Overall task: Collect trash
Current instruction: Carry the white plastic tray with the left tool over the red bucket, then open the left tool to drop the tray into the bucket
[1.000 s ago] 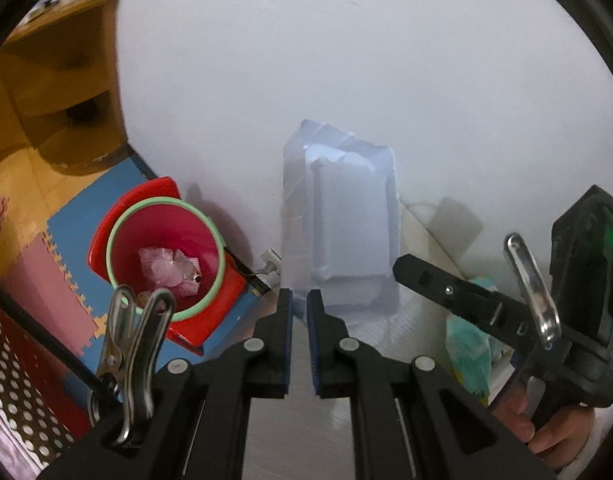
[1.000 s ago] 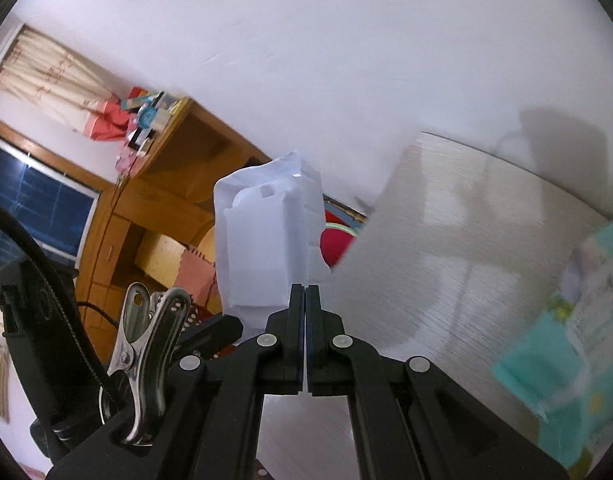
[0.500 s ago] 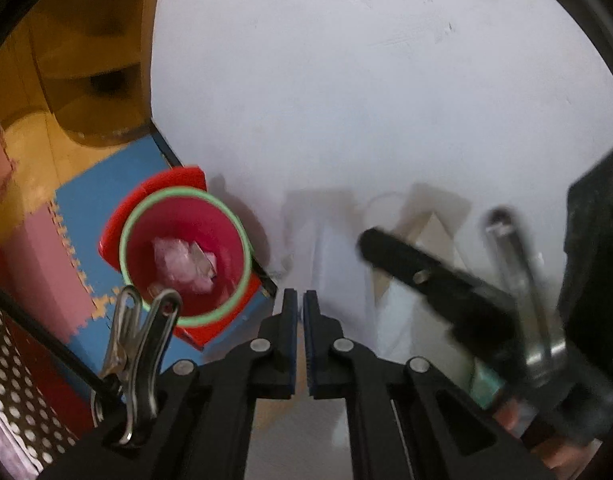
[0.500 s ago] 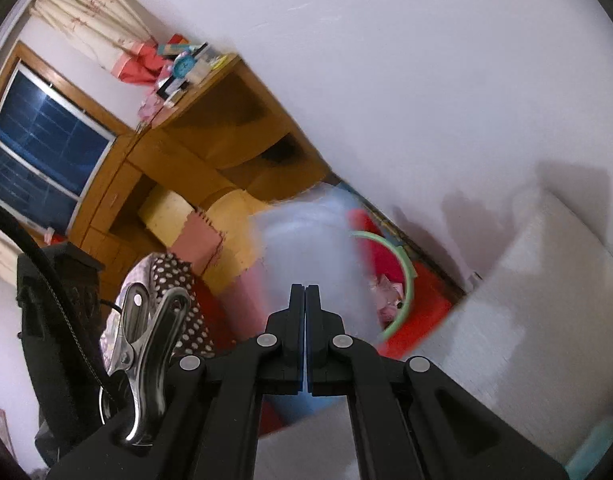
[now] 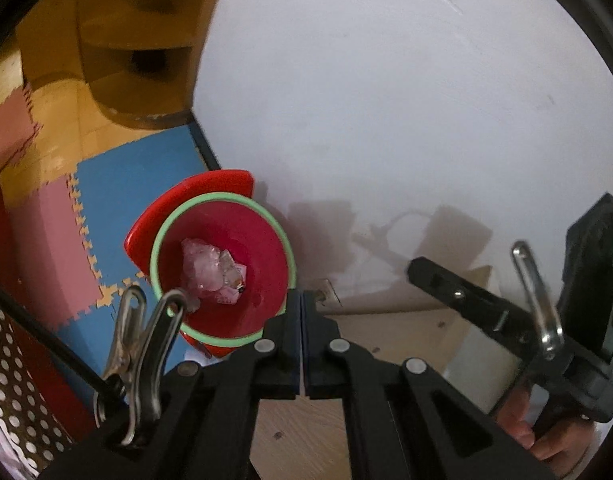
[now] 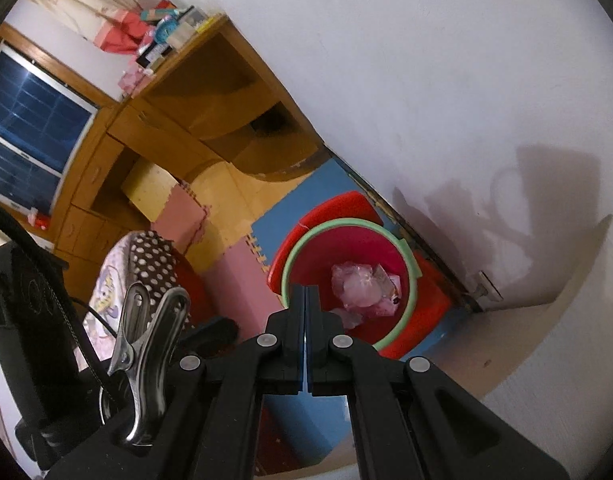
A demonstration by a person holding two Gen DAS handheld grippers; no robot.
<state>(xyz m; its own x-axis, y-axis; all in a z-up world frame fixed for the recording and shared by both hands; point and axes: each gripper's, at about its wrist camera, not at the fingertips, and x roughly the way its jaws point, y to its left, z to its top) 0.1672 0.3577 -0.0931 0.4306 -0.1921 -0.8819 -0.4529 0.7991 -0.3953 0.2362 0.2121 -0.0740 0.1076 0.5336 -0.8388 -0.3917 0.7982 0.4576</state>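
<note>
With both the left gripper (image 5: 302, 300) and right gripper (image 6: 305, 294) clenched on nothing, we see crumpled wrappers (image 6: 364, 290) inside the red bin (image 6: 348, 280) at twelve o'clock; reaching blind risks clipping the table edge (image 6: 546, 320).

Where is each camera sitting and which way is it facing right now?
Left wrist: on the left gripper, angled down at the red bin beyond the table; right gripper and a hand show.
Right wrist: on the right gripper, angled down at the bin, shelves behind; no hand shows.
Shared: bin, wall, foam floor mats.
</note>
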